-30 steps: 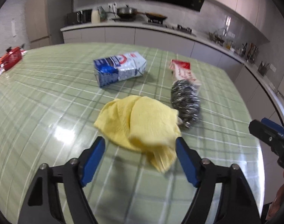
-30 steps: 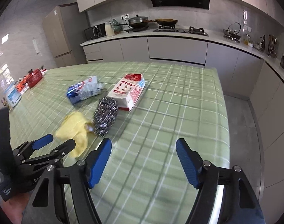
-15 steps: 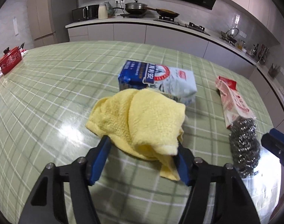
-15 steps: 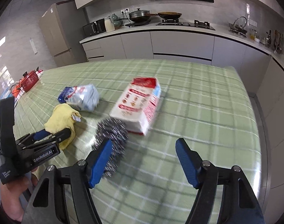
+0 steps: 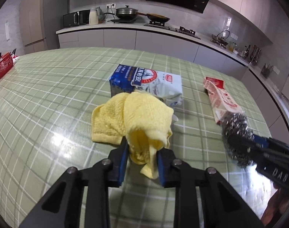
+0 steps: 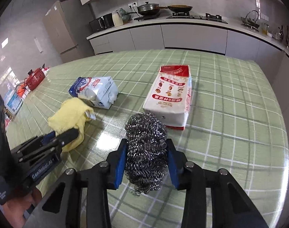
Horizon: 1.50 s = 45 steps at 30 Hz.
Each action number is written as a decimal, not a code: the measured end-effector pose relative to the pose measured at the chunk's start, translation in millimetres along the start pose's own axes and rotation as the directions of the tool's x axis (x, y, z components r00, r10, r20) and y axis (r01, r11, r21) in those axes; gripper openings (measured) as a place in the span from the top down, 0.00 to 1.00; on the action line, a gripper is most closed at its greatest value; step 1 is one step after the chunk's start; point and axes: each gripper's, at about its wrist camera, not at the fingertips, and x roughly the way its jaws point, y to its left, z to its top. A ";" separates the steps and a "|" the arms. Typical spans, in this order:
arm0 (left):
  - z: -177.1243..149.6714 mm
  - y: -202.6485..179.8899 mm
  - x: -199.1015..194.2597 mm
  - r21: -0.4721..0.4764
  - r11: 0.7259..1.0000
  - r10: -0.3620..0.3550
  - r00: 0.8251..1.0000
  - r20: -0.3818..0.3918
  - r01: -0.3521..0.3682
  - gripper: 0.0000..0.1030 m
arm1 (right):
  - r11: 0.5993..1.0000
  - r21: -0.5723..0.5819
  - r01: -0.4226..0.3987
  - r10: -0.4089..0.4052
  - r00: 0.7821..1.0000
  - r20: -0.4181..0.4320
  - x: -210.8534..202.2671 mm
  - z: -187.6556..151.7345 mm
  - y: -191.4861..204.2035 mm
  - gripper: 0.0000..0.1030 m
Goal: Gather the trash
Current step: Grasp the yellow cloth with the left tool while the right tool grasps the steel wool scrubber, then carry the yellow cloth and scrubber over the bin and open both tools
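Note:
My left gripper (image 5: 142, 152) is shut on the near edge of a crumpled yellow cloth (image 5: 133, 117), which lies on the green checked table (image 5: 49, 98). My right gripper (image 6: 147, 152) is shut on a steel wool scourer (image 6: 146, 144), also seen at the right of the left wrist view (image 5: 234, 125). A blue and white bag (image 5: 146, 81) lies just behind the cloth. A red and white packet (image 6: 171, 96) lies just behind the scourer. The left gripper also shows in the right wrist view (image 6: 59, 138), holding the cloth (image 6: 68, 112).
A red pot (image 5: 1, 66) stands at the table's far left edge, with a white device (image 6: 12, 102) near it. Kitchen counters with a stove (image 5: 156, 21) and pans run behind the table. The table's right edge drops to the floor (image 6: 277, 72).
Both grippers have moved forward and closed: the left onto the yellow cloth, the right onto the steel wool scourer. Both were open a second ago.

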 end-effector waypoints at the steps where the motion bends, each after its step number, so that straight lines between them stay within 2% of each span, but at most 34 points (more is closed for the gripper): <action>1: -1.4 -1.0 -2.0 -0.001 1.000 0.000 1.000 0.002 0.000 0.73 | 1.000 0.002 0.000 0.000 1.000 0.008 -4.7 0.0 -0.7 0.60; 9: -17.3 -15.9 -27.2 -0.006 1.000 -0.028 0.999 0.015 0.029 0.73 | 1.000 0.006 0.015 -0.016 0.999 0.039 -39.9 -11.1 -10.6 0.60; 20: -44.5 -61.5 -74.8 0.034 0.997 -0.068 0.996 0.057 0.066 0.73 | 0.999 0.025 0.037 -0.039 0.996 0.075 -109.6 -55.3 -41.3 0.60; 27: -74.0 -110.4 -104.0 0.080 0.991 -0.113 0.992 0.055 0.109 0.73 | 0.998 0.051 0.047 -0.052 0.994 0.098 -162.9 -94.3 -70.7 0.60; 36: -106.0 -179.9 -135.1 0.142 0.973 -0.191 0.981 0.047 0.182 0.73 | 0.987 0.108 0.115 -0.127 0.985 0.116 -237.9 -147.6 -127.4 0.60; 45: -147.4 -255.2 -158.2 0.226 0.930 -0.294 0.956 -0.011 0.289 0.73 | 0.964 0.184 0.190 -0.212 0.972 0.104 -303.0 -210.1 -183.0 0.60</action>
